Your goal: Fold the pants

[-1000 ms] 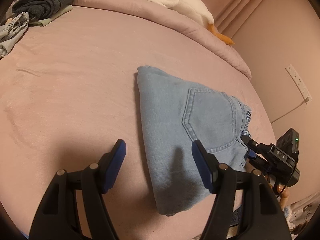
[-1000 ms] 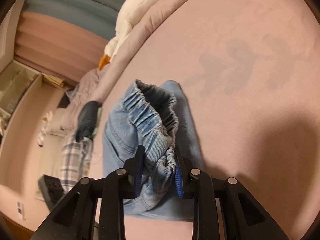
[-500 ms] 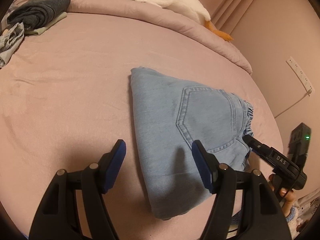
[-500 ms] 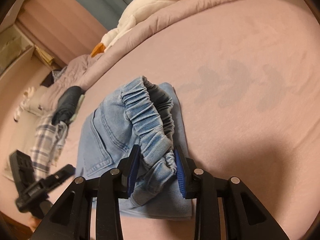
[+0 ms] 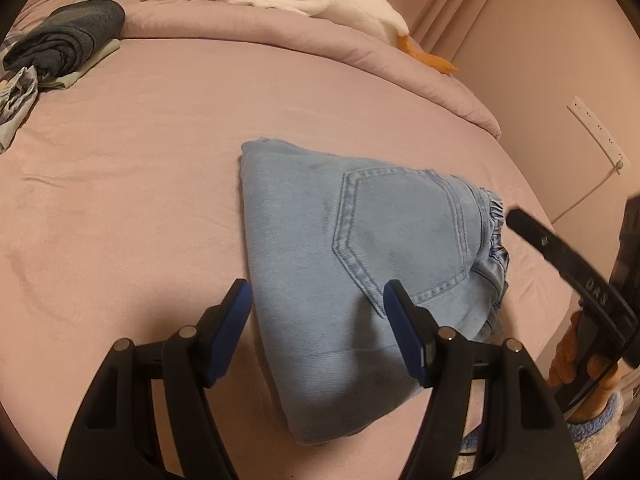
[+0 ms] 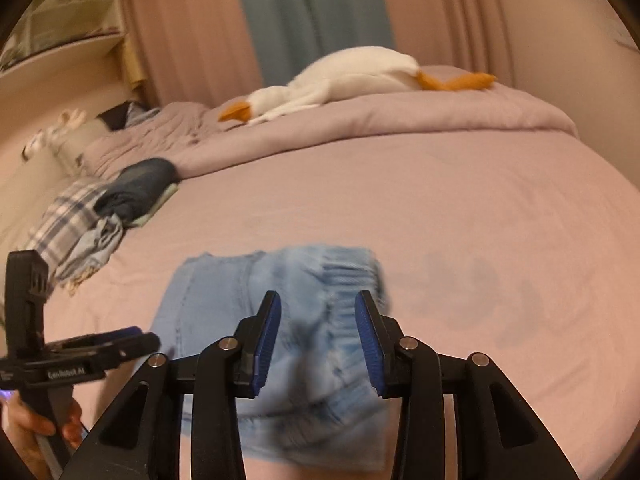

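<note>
The light blue denim pants [image 5: 352, 264] lie folded into a compact bundle on the pink bed, back pocket up, elastic waistband to the right. My left gripper [image 5: 318, 328] is open and empty, hovering over the bundle's near left edge. In the right wrist view the pants [image 6: 280, 320] are blurred, with the waistband lying just beyond my right gripper [image 6: 318, 340], which is open and holds nothing. The right gripper also shows at the right edge of the left wrist view [image 5: 568, 264], drawn back from the waistband. The left gripper shows at the lower left of the right wrist view [image 6: 80, 360].
A white plush goose [image 5: 320, 0] lies on the rolled pink duvet [image 5: 360, 64] at the bed's far side. Folded dark clothes [image 5: 68, 40] and a plaid cloth [image 6: 72, 228] sit at the far left. A wall with a socket strip [image 5: 596, 132] is on the right.
My right gripper has opened and let go of the waistband, then pulled back and levelled out. The pants settled flat. My left gripper stayed open and shifted only slightly.
</note>
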`<state>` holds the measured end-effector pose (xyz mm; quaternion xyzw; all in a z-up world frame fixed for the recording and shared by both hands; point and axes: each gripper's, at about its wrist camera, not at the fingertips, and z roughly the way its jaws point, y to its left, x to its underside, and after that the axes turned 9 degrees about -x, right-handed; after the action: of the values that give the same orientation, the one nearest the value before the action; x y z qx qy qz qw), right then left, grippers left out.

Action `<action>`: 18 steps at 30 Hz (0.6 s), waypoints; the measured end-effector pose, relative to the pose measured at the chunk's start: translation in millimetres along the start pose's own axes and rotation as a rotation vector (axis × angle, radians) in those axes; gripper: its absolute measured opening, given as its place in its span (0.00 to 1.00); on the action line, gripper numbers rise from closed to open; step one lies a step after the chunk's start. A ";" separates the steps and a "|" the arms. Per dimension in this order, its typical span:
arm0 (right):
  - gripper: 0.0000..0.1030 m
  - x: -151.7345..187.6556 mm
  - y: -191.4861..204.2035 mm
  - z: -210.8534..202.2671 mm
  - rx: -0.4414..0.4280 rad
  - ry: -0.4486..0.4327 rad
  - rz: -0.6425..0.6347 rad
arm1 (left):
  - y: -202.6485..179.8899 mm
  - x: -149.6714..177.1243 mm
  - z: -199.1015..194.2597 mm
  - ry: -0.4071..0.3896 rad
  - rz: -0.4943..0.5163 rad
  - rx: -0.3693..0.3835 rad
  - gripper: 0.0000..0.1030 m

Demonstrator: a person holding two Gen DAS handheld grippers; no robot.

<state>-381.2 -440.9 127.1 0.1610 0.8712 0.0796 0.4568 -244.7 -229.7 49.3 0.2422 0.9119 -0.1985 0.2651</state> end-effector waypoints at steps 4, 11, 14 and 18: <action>0.35 -10.4 14.7 13.2 -0.032 0.002 -0.057 | -0.8 -1.6 -0.1 -0.002 -0.001 -0.001 0.66; 0.30 -15.1 1.4 59.1 0.034 0.162 -0.050 | -3.6 -2.3 -0.9 -0.006 0.009 -0.001 0.66; 0.30 -11.1 -2.7 69.4 0.052 0.213 -0.049 | -3.0 -2.0 -1.7 -0.005 0.008 0.002 0.66; 0.30 -9.4 2.0 57.7 0.058 0.193 -0.053 | -0.8 -0.2 -4.3 -0.006 0.009 0.008 0.66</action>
<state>-328.4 -442.9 102.0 0.1425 0.9171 0.0574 0.3678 -246.7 -228.3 53.0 0.2468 0.9092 -0.2016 0.2681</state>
